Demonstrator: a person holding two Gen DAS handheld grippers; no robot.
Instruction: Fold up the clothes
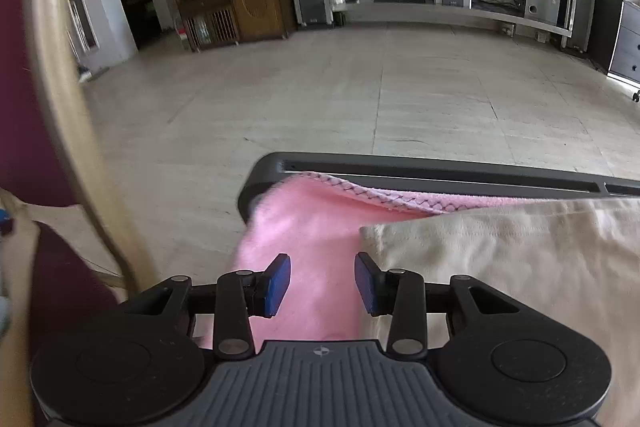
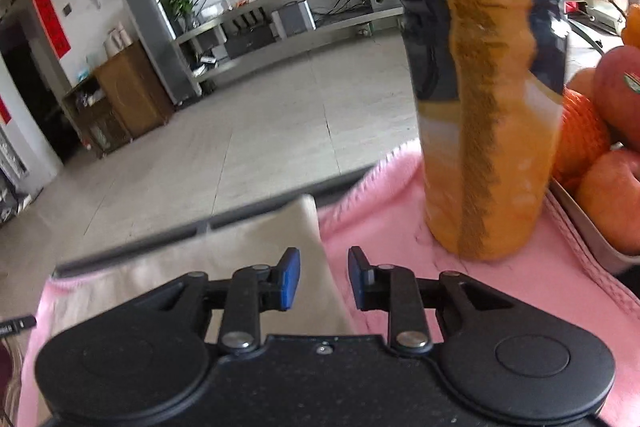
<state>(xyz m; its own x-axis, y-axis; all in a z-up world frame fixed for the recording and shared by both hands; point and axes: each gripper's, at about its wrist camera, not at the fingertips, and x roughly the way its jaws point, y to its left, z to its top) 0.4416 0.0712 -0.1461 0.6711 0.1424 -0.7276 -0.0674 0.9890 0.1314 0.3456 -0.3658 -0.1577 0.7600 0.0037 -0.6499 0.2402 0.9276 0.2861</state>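
A beige garment (image 1: 500,267) lies flat on a pink towel (image 1: 304,227) that covers the table. My left gripper (image 1: 322,283) is open and empty, over the pink towel just left of the garment's left edge. In the right wrist view the same beige garment (image 2: 240,251) lies left of centre on the pink towel (image 2: 400,219). My right gripper (image 2: 324,277) is open and empty, over the garment's right edge where it meets the towel.
A tall orange bottle (image 2: 488,87) stands on the towel just ahead and right of my right gripper. A tray of apples and oranges (image 2: 600,155) sits at the far right. The dark table edge (image 1: 440,171) runs ahead; a chair back (image 1: 60,87) stands at left.
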